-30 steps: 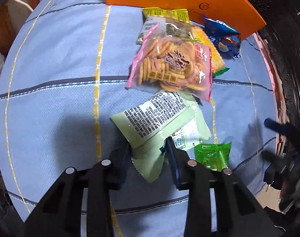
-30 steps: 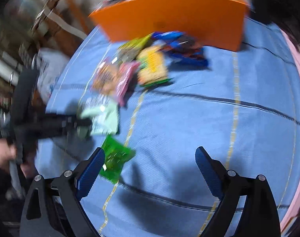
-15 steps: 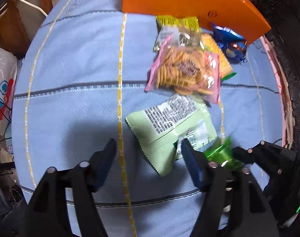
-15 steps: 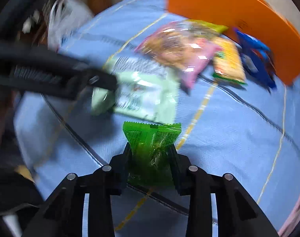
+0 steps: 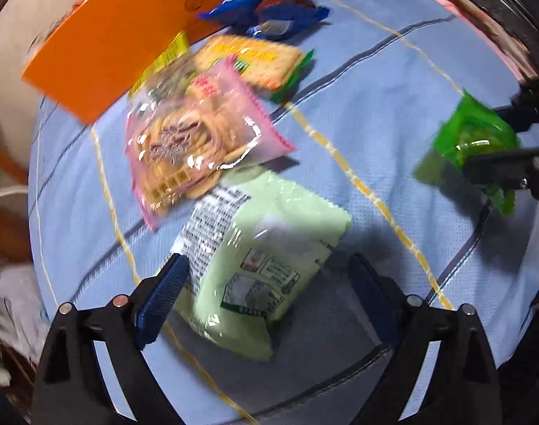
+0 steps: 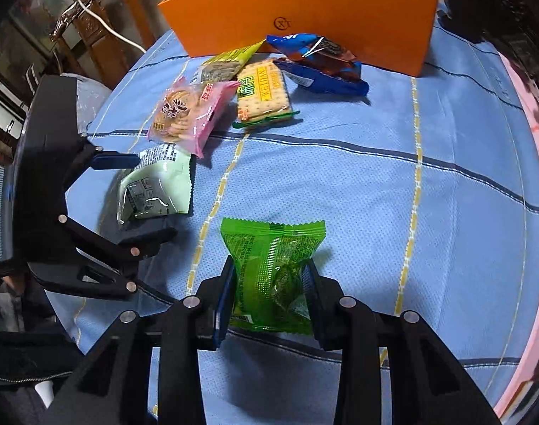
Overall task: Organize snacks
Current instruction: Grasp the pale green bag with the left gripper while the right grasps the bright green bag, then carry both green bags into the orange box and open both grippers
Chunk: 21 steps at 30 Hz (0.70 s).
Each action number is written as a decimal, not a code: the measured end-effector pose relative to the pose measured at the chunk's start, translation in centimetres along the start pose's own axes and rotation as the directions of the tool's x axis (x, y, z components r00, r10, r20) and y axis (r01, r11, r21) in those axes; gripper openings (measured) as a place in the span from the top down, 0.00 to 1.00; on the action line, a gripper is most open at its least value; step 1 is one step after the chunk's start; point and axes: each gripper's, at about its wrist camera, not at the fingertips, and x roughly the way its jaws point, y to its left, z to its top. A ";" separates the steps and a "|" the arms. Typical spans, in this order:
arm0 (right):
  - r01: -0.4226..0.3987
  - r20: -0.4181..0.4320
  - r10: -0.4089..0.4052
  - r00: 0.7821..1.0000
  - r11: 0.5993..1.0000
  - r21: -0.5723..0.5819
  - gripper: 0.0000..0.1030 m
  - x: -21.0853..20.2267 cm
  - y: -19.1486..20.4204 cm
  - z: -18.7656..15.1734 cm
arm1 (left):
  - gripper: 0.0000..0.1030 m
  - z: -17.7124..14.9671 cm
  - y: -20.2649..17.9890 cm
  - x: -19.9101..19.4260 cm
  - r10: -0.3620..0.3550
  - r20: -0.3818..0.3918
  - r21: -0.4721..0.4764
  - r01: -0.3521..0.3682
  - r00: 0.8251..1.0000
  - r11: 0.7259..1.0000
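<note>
Both grippers pointed steeply down at the blue checked cloth (image 6: 340, 184). The right gripper (image 6: 269, 294) clamped a glossy green packet (image 6: 273, 272) with crimped ends, pads pressing its sides. The left gripper (image 5: 265, 283) was opening, its ribbed blue pads (image 5: 163, 294) astride a pale green pouch (image 5: 262, 255) lying flat, not pressing it. Beyond lay a clear pink biscuit bag (image 5: 191, 134), a cracker pack (image 6: 264, 94) and blue wrappers (image 6: 319, 63) before a curved orange box (image 6: 304, 10).

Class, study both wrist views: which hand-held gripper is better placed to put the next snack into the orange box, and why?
Right. The right hand-held gripper is shut on the bright green packet. The left hand-held gripper is opening astride the pale green packet, gripping nothing. The orange box stands ahead.
</note>
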 end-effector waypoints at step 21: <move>-0.090 0.091 0.090 0.992 0.996 -0.009 0.64 -2.8 0.8 3.5 | 0.85 -3.9 9.3 -7.6 -0.296 0.210 -0.436 0.360 0.932 0.825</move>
